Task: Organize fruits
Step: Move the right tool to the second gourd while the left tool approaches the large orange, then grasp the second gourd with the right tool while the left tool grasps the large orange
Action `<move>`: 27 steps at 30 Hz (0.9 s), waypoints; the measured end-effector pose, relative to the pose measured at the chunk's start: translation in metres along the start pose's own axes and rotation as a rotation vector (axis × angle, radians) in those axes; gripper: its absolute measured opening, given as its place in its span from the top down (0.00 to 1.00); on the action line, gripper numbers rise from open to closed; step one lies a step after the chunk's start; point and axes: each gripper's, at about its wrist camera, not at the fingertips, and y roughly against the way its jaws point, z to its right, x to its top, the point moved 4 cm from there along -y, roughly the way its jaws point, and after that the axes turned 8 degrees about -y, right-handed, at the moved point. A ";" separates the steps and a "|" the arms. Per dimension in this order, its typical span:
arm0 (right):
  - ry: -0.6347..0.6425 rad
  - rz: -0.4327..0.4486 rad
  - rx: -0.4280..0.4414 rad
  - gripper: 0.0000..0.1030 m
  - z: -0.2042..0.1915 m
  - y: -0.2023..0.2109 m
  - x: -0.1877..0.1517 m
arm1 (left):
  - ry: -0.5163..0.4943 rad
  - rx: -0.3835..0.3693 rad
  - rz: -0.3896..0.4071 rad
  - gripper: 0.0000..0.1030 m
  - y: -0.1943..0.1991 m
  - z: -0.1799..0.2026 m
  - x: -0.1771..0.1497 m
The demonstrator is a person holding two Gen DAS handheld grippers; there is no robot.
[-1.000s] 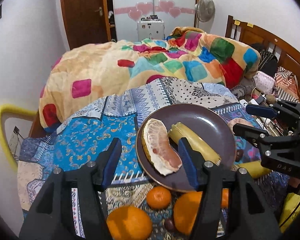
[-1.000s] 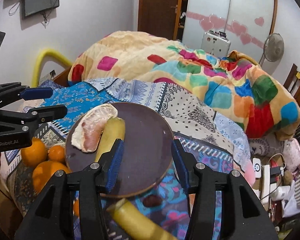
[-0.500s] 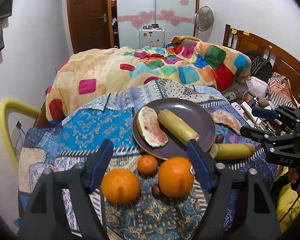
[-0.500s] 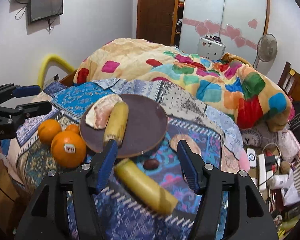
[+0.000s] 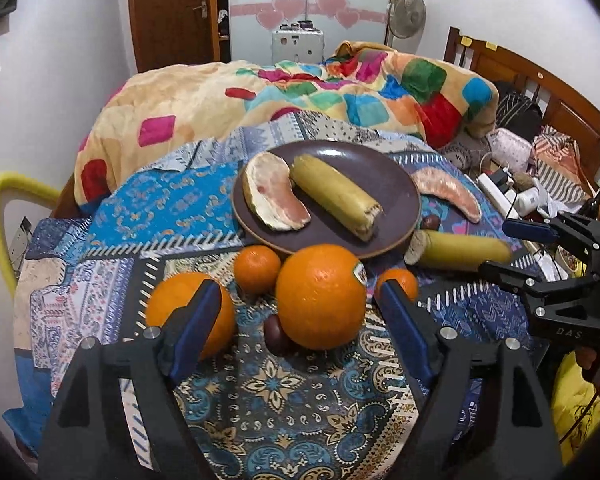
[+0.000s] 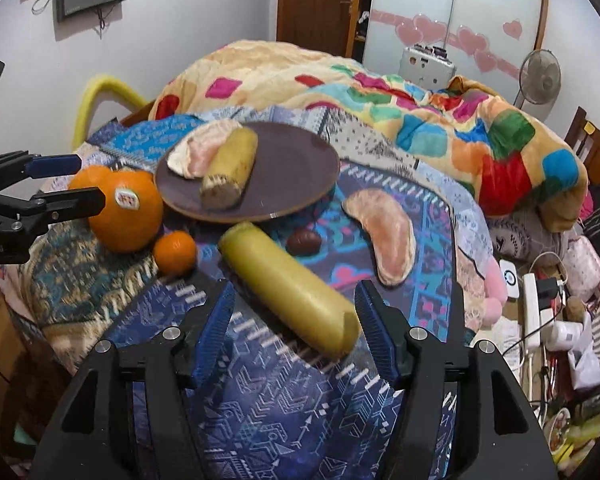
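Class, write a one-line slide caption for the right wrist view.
Open right gripper poised over a banana piece beside the brown plate.

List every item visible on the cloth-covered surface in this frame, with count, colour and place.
Round dark brown plate: 1, centre of the patterned cloth.
Pink pomelo wedges: 2; one on plate, one on cloth right of it.
Yellow-green banana pieces: 2; one on plate, one beside plate.
Large oranges: 2; stickered, plain.
Small tangerines: 2.
Dark brown nuts: 2.
Left gripper: open.
Right gripper: open.
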 end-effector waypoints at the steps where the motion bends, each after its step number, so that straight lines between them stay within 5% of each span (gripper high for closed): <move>1: 0.003 -0.009 -0.002 0.43 0.001 -0.003 -0.002 | -0.003 -0.002 -0.007 0.21 -0.004 0.002 -0.001; 9: 0.037 -0.038 -0.014 0.36 -0.001 -0.016 -0.005 | -0.017 -0.054 -0.031 0.22 -0.022 0.012 -0.003; 14: 0.050 -0.062 -0.020 0.36 -0.001 -0.026 -0.003 | -0.030 -0.056 -0.025 0.34 -0.025 0.014 -0.004; 19: 0.047 -0.086 0.001 0.44 0.002 -0.025 -0.003 | -0.049 -0.030 -0.014 0.46 -0.023 0.013 -0.006; 27: 0.048 -0.160 0.055 0.62 -0.006 -0.010 -0.011 | -0.037 -0.062 -0.027 0.46 -0.017 0.015 -0.008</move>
